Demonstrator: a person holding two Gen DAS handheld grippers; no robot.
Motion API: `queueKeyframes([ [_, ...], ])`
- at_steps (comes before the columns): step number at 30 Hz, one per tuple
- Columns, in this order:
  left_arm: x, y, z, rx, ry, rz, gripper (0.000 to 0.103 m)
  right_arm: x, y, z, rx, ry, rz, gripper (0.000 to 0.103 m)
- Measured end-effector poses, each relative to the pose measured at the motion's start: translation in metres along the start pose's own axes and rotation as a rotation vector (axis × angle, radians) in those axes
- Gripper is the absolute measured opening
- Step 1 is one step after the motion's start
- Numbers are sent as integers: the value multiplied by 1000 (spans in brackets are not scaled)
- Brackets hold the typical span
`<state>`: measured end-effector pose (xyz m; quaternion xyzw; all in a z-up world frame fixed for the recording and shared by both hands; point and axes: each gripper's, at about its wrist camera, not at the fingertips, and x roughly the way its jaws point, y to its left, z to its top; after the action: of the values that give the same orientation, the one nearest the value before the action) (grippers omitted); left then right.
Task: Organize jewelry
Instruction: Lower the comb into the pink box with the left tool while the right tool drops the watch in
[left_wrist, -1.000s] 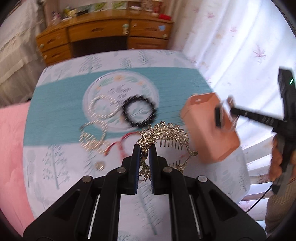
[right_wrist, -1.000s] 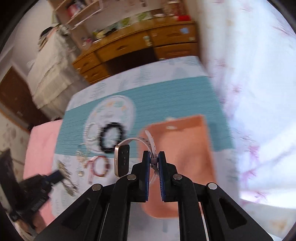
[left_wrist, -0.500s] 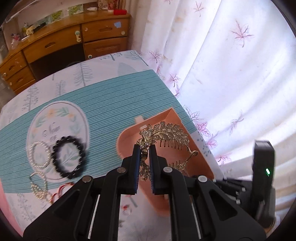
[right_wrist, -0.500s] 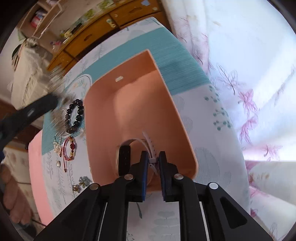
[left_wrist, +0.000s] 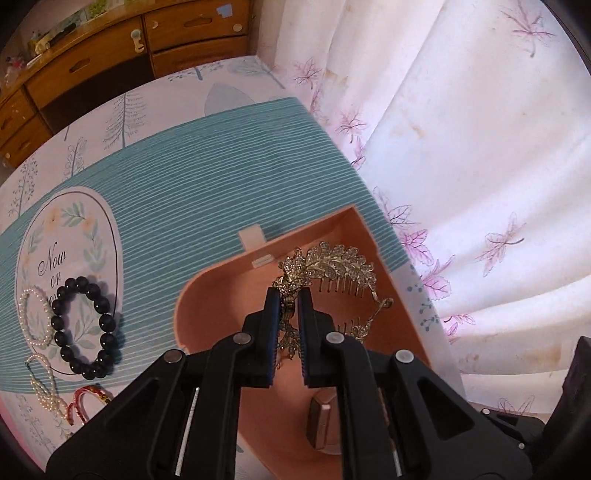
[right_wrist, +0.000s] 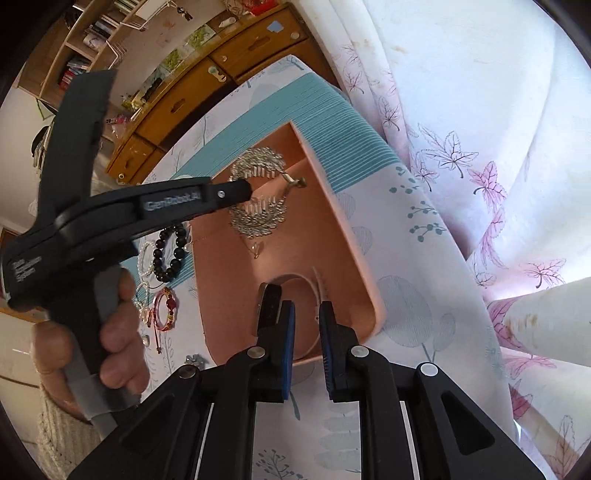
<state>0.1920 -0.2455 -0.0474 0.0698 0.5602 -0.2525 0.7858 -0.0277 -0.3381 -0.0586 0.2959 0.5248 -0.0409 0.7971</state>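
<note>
Swung over from the bracelets, the left gripper (left_wrist: 287, 295) now clamps the gold hair comb (left_wrist: 328, 264) above the peach box (left_wrist: 207, 295). From the right wrist, the right gripper (right_wrist: 306, 314) has sunk to the box, its parted pads off the watch (right_wrist: 269, 306) lying inside.

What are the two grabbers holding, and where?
The left hand-held gripper pinches the gold hair comb at its leafy end. The right hand-held gripper holds nothing; its jaws straddle the watch's strap.
</note>
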Motion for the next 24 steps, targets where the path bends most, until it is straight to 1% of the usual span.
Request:
queueKeyframes([
  [2,-10,-4,0,20,-23,-9,7,-5,-2,0,3,-9,11,13],
  [6,-37,-14,8,67,-78,2,7,-15,0,1,-12,-33,4,13],
  [8,-44,-13,11,69,-86,3,7,-18,2,2,-10,-39,7,13],
  [9,-45,-12,12,74,-86,15,7,-19,2,2,-13,-44,10,13],
  [11,-45,-9,12,72,-77,30,7,-22,4,1,-13,-47,13,13],
  [14,-33,-1,10,48,-37,37,7,-24,5,-1,-19,-44,10,13],
  [18,-11,4,1,58,18,48,7,-22,4,0,-20,-48,1,13],
  [21,1,5,-3,62,36,50,8,-21,6,0,-23,-49,-3,13],
  [24,7,12,-4,42,56,19,8,-21,8,-2,-25,-52,-6,13],
])
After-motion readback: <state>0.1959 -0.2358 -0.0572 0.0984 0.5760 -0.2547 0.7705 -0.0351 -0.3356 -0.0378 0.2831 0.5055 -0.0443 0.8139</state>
